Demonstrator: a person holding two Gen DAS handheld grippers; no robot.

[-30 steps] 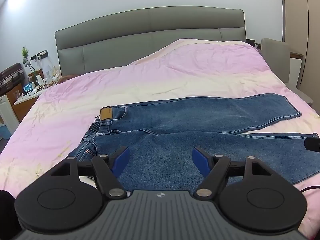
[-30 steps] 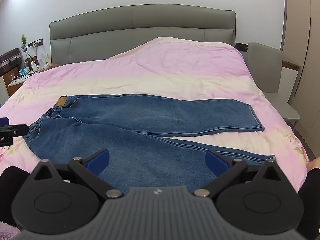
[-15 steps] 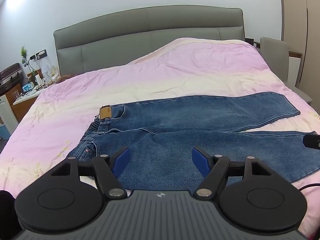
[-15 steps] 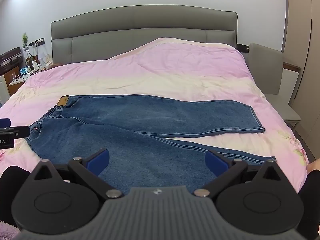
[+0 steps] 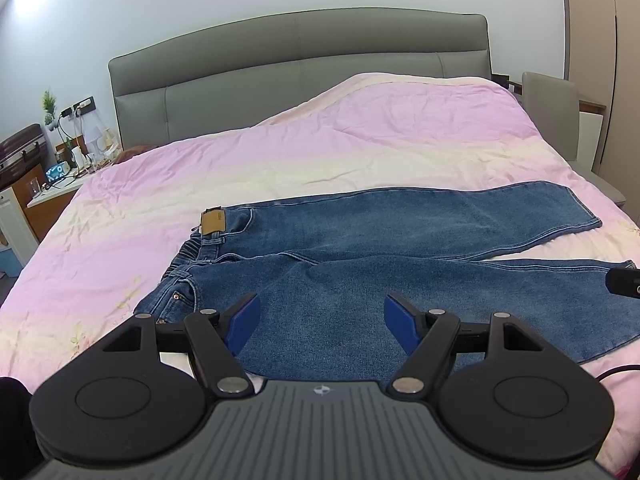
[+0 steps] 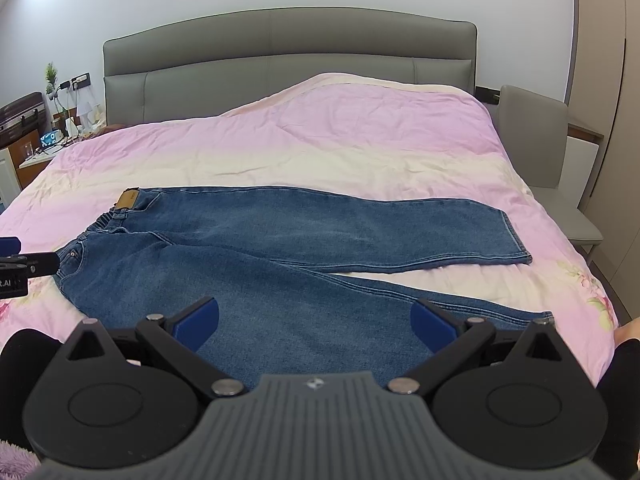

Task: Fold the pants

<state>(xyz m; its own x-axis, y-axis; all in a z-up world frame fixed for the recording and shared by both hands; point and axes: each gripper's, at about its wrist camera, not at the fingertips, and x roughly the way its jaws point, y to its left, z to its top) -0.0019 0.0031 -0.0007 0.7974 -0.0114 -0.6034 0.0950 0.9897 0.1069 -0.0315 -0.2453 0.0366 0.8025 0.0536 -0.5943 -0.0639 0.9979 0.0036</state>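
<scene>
Nothing has changed: my left hand-held gripper (image 5: 322,318) and right hand-held gripper (image 6: 314,320) stay spread wide above the jeans (image 6: 280,264), pinching nothing. Folding hasn't started.

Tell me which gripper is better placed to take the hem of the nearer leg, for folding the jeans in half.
The right gripper. Its view shows the near leg's hem just beside its right finger, while the left gripper hovers near the waistband, far from that hem. Both stand open and hold nothing.
</scene>
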